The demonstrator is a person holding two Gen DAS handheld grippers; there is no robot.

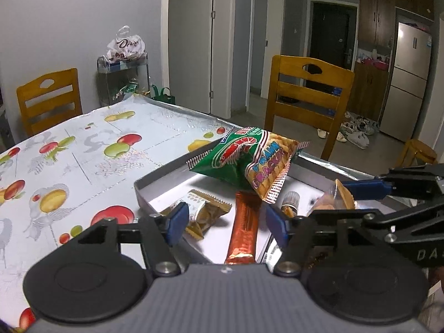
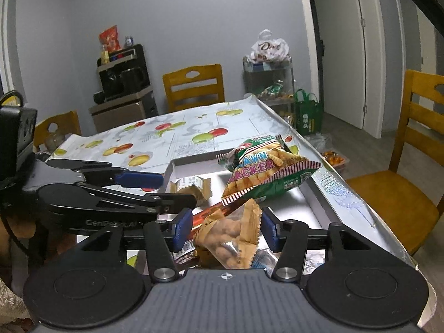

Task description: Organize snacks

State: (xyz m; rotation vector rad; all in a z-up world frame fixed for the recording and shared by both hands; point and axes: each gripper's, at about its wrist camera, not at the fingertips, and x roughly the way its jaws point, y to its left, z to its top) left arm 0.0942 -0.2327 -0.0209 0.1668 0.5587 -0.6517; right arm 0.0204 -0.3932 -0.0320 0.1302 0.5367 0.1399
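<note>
A shallow grey tray (image 1: 166,177) sits on the table's near right part and holds snacks. A green prawn cracker bag (image 1: 249,163) leans on its far rim; it also shows in the right wrist view (image 2: 266,169). An orange-red stick pack (image 1: 244,227) and a small gold biscuit packet (image 1: 205,213) lie inside. My left gripper (image 1: 224,222) is open over the stick pack. My right gripper (image 2: 226,229) stands around a clear-and-tan peanut packet (image 2: 230,236), jaws apart; contact is unclear. The right gripper also shows in the left wrist view (image 1: 360,197).
The table (image 1: 97,138) has a fruit-print cloth. Wooden chairs (image 1: 305,97) stand around it; one shows in the right wrist view (image 2: 410,166). A metal rack with a Dove bag (image 1: 126,47) stands by the wall. A small jar-like item (image 1: 290,202) lies in the tray.
</note>
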